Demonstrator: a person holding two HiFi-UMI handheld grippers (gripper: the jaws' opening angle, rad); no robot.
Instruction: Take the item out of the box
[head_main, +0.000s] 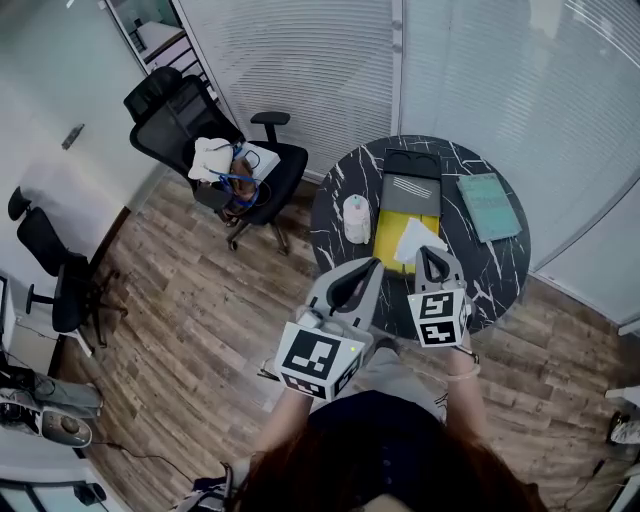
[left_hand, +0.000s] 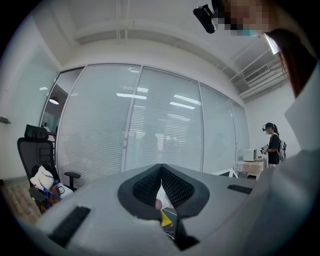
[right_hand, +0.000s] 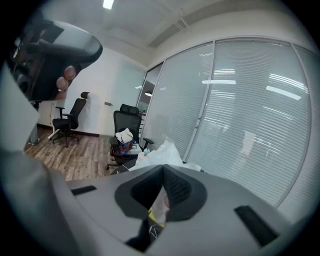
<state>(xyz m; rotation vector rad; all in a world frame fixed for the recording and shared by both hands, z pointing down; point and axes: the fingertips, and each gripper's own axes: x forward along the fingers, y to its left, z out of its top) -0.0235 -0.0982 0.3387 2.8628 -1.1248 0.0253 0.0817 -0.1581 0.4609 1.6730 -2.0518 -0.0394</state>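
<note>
An open yellow box (head_main: 390, 243) lies on the round black marble table (head_main: 335, 205), with a dark grey lid part (head_main: 411, 186) behind it. A white crumpled item (head_main: 417, 238) rests in the box; it also shows as white plastic (right_hand: 163, 151) above the right jaws. My left gripper (head_main: 372, 266) hovers over the table's near edge, just left of the box, jaws shut and empty (left_hand: 161, 168). My right gripper (head_main: 432, 252) is over the box's near end, by the white item, also shut on nothing (right_hand: 163, 169).
A white bottle-like object (head_main: 356, 218) stands left of the box and a teal notebook (head_main: 489, 206) lies to its right. A black office chair (head_main: 215, 150) holding clothes stands left of the table. Glass walls with blinds run behind; a person (left_hand: 273, 145) stands far off.
</note>
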